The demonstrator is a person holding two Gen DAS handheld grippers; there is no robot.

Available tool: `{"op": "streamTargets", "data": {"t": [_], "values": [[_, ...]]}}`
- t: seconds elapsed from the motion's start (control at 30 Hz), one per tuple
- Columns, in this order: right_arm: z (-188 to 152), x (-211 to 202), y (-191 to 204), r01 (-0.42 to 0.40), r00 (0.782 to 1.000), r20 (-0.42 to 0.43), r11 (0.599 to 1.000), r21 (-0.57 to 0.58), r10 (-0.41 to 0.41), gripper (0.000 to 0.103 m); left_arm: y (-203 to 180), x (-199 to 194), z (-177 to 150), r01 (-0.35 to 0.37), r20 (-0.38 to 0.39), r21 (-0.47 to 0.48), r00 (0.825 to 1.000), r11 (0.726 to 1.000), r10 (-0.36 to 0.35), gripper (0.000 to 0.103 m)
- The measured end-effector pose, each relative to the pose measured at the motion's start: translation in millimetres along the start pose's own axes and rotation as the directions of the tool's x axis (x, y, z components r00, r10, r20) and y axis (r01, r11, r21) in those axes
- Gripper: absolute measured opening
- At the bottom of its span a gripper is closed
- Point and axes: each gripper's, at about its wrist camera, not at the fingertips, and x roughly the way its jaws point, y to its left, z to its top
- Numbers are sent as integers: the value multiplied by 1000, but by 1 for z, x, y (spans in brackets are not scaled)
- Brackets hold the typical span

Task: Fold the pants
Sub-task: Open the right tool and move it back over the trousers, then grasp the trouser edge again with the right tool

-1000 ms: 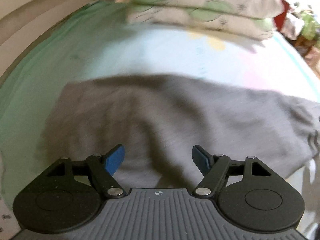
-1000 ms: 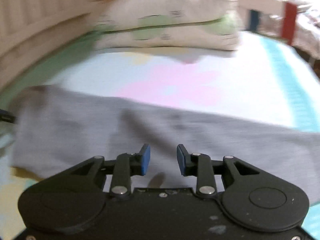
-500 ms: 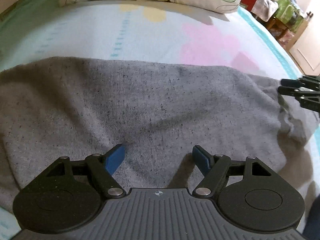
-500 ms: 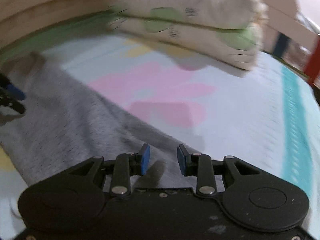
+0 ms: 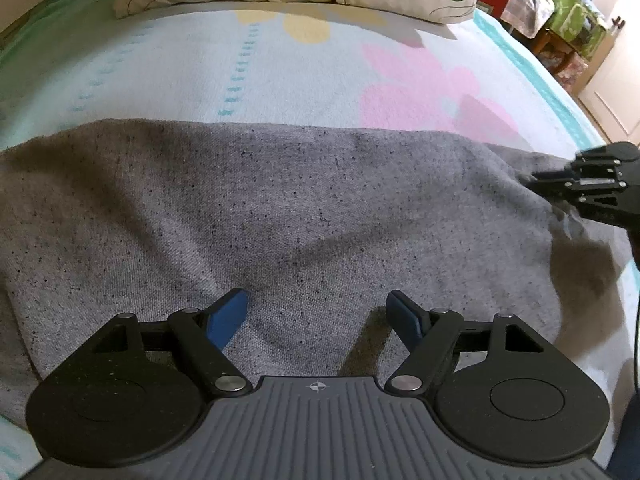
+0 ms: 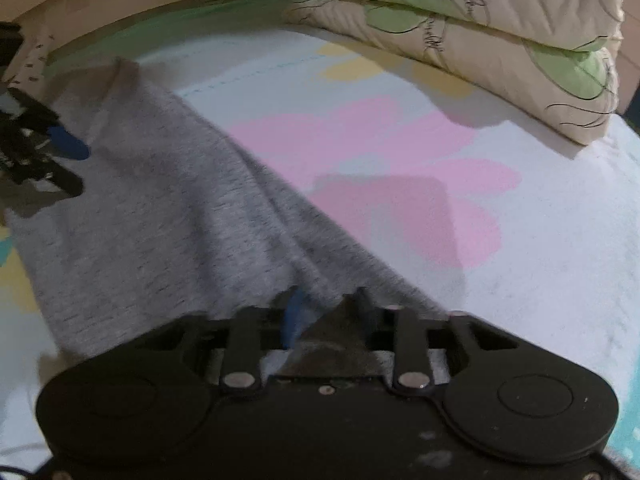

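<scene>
Since a second ago both hands have come down over the bed, and the right tongs [image 6: 320, 312] have just been closing, with a fold of the grey pants [image 5: 304, 216] now pinched between their blue pads. The left tongs [image 5: 318, 316] stand wide, low over the cloth with nothing between the pads. The pants lie spread flat across the flowered bedsheet [image 5: 224, 68], in front of the stacked pillows [image 6: 472, 36]. They look like a soft, limp, light knit that should drape and bunch rather than hold a shape, so edges and corners are likely the best places to take hold, both ends lifted together. The left view shows the broad, smooth middle of the cloth and the right tongs at its far right edge; the right view alone shows the puckered fold at the grip and the left tongs [image 6: 60, 160] hovering apart.
</scene>
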Motion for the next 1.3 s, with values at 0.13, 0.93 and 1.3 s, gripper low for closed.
{"op": "streamTargets", "data": {"t": [0.13,0.93,1.3], "values": [[-4,-13,11,72,996,61,997,-15,-71,5,-4,-12,6,20,39,-18,999,1000,-19,75],[-92,-107,-93,435,865,27,775,459,-501,40,-95,59,51,88,29,78,995,993,-91,76],[-127,-116,-149,452,860,-58,705,546,-507,55,-99,61,51,73,18,110,997,991,-76,79]]}}
